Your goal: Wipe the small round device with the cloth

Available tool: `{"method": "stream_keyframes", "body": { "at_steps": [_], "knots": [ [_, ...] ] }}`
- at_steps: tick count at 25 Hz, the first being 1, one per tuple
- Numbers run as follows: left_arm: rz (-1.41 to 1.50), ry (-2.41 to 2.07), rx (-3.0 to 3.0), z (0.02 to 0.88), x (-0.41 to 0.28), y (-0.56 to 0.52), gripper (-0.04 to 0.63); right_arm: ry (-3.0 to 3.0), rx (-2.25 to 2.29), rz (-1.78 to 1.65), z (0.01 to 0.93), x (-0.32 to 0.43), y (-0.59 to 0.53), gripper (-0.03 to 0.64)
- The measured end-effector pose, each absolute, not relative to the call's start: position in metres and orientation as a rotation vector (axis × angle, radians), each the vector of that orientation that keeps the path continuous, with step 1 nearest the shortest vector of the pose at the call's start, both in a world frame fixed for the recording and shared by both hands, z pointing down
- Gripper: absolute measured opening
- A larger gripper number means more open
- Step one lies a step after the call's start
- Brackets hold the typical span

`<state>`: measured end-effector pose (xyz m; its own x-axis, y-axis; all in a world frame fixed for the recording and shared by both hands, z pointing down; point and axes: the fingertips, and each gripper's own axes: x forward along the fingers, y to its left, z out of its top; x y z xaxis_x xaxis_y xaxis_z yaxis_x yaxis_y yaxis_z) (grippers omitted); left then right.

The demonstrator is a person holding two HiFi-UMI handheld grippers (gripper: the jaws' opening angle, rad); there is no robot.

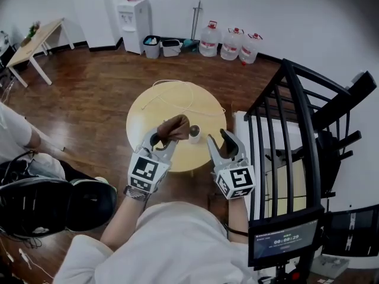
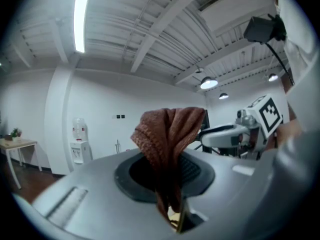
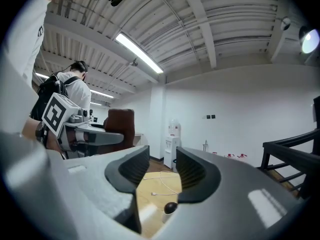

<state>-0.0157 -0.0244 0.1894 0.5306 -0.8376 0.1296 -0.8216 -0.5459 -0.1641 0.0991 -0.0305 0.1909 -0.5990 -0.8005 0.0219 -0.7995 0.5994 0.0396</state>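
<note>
One cloth (image 2: 169,134) bunched lengthwise along left gripper (image 1: 164,141), round device (image 1: 194,133) dark-end up

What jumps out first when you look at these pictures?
The brown cloth stands out first: it is bunched up and pinched in the left gripper, over the round yellow table. Next comes the small round device with its dark ball top, standing on that table between the two grippers. The right gripper hangs beside it, jaws apart with nothing in them.
</note>
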Motion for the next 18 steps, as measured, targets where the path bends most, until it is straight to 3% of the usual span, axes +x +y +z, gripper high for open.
{"method": "stream_keyframes", "body": {
  "at_steps": [12, 18],
  "knots": [
    [-0.248, 1.444, -2.734, 0.190, -0.026, -0.007, 0.075, -2.719, 1.532, -0.007, 0.177, 0.105, -0.005, 0.008],
    [-0.200, 1.394, -2.740, 0.171, -0.029, 0.012, 0.075, -2.720, 1.579, -0.048, 0.148, 0.105, 0.024, 0.003]
  ]
}}
